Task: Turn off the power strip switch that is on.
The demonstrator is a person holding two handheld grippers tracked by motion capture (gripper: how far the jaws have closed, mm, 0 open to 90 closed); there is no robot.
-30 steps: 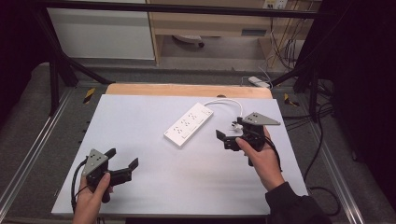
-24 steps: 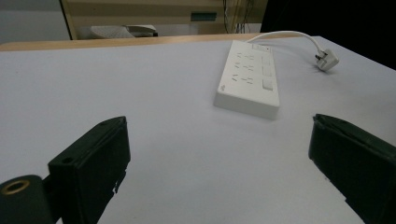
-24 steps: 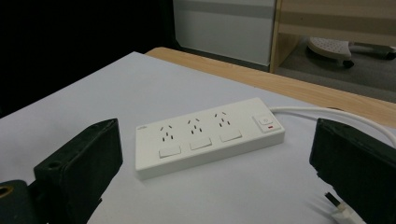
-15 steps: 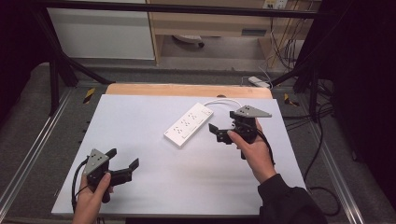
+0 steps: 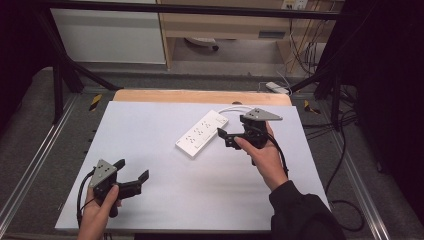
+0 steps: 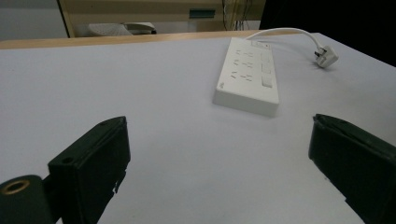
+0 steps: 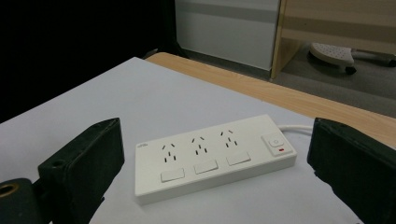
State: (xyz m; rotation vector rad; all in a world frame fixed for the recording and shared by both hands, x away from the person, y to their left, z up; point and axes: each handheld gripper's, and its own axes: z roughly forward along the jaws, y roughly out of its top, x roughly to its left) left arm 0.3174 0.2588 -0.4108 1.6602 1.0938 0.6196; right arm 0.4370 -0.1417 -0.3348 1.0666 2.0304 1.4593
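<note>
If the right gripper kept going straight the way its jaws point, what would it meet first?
Most likely the white power strip: it lies directly ahead of the open right gripper, centred between the jaws, with nothing visible before it. Contact depends on the gripper's height, which is unclear.

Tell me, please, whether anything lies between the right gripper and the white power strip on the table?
Nothing visible does. The right gripper, jaws open, faces the power strip across bare white tabletop. The strip's cable and plug trail off its far end, out of the path.
</note>
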